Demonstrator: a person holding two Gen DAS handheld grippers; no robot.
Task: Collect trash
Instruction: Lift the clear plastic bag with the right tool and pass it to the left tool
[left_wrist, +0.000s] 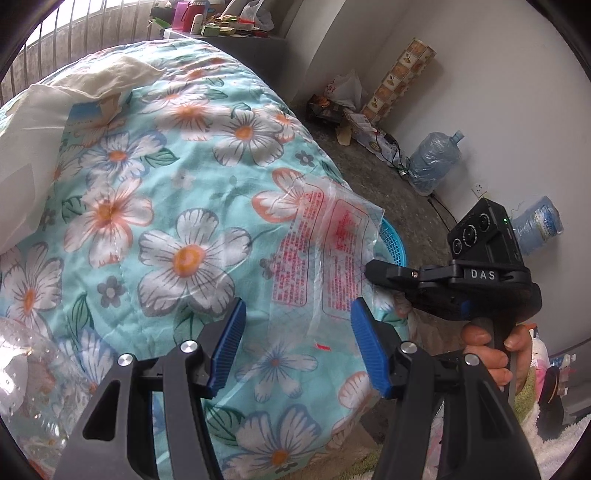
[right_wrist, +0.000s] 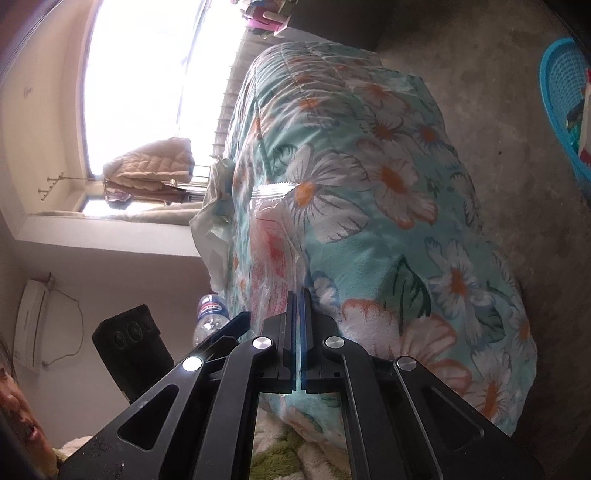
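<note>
A clear plastic wrapper (left_wrist: 325, 254) with red print lies on the floral quilt (left_wrist: 155, 206), near its right edge. My right gripper (left_wrist: 370, 268) comes in from the right and is shut on the wrapper's edge. In the right wrist view its fingers (right_wrist: 297, 295) are pressed together on the wrapper (right_wrist: 271, 251). My left gripper (left_wrist: 299, 334) hovers just short of the wrapper, open, with nothing between its blue pads (left_wrist: 231, 347). A clear empty bottle (left_wrist: 26, 380) lies on the quilt at the lower left, also seen as the bottle (right_wrist: 210, 317) beside my left gripper.
A blue plastic basket (left_wrist: 394, 245) stands on the concrete floor beside the bed; in the right wrist view this basket (right_wrist: 563, 110) holds some items. White cloth (left_wrist: 33, 147) is heaped at the quilt's far left. Water jugs (left_wrist: 434, 162) and bags line the wall.
</note>
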